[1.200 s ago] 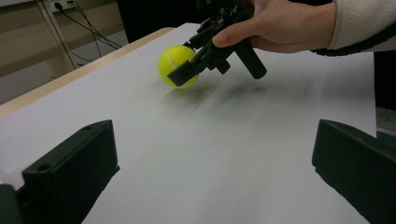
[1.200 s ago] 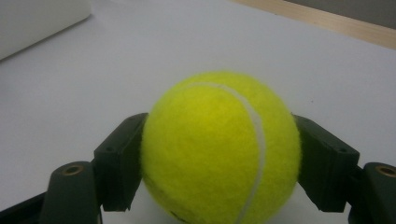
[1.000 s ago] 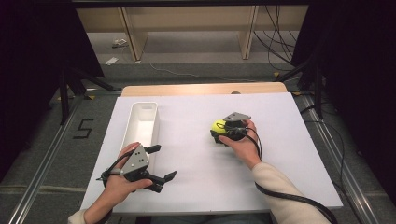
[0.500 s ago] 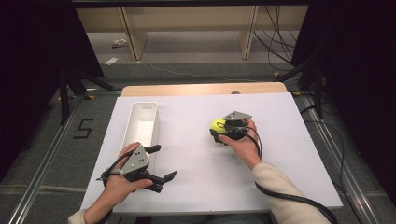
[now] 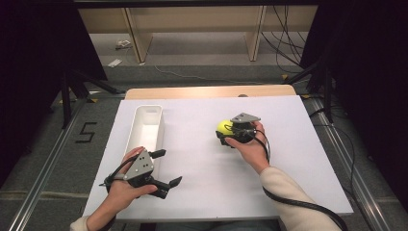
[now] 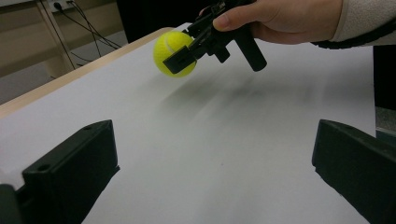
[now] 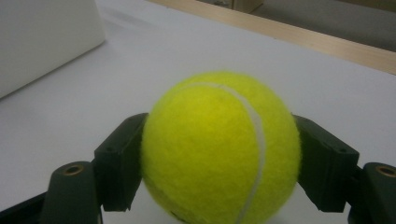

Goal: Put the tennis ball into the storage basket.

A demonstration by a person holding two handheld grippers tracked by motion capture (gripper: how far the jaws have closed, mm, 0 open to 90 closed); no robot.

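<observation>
A yellow tennis ball [image 5: 223, 126] is clamped between the jaws of my right gripper [image 5: 226, 131], right of the table's middle. In the right gripper view the ball [image 7: 219, 149] sits between both black pads [image 7: 119, 161], one pressing each side. The left gripper view shows the ball [image 6: 173, 49] held a little above the white tabletop, with a shadow under it. My left gripper [image 5: 169, 167] rests near the front left of the table, jaws wide open and nothing between them [image 6: 212, 144].
A long white bin [image 5: 135, 129] stands at the left, just beyond my left hand, and its wall shows in the right gripper view [image 7: 42, 37]. The white board [image 5: 202, 168] covers a wooden table. Beyond the far edge is floor with cables.
</observation>
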